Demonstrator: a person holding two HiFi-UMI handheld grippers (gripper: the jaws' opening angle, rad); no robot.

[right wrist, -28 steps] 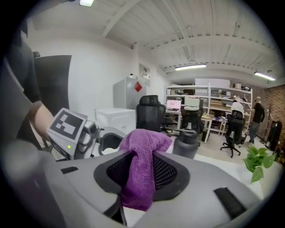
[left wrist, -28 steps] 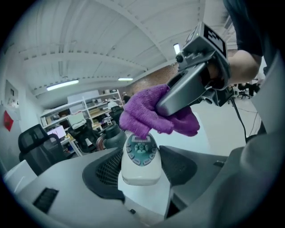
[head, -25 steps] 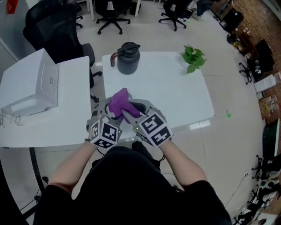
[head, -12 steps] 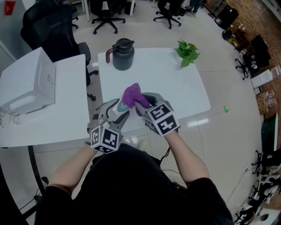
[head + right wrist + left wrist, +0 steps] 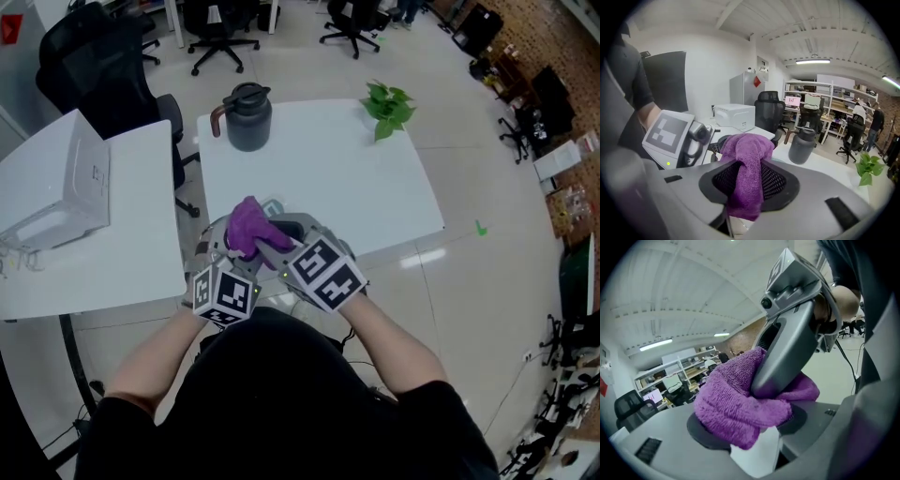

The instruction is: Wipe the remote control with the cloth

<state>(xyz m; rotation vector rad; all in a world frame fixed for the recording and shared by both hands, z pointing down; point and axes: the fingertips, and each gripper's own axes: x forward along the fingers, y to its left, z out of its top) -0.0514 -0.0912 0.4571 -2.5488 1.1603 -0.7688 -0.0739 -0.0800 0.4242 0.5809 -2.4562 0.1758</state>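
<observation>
Head view: left gripper (image 5: 228, 242) and right gripper (image 5: 269, 234) meet at the table's (image 5: 366, 187) front edge, with the purple cloth (image 5: 247, 225) bunched between them.
Left gripper view: jaws set wide, clamped on the white remote control (image 5: 757, 453); cloth pressed on top.
Right gripper view: jaws narrow, pinching the cloth, which drapes over them.

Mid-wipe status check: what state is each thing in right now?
left gripper: shut on the remote control
right gripper: shut on the cloth
remote control: clamped, mostly under the cloth
cloth: bunched, pressed onto the remote control
jug: upright on the table, lid on
</observation>
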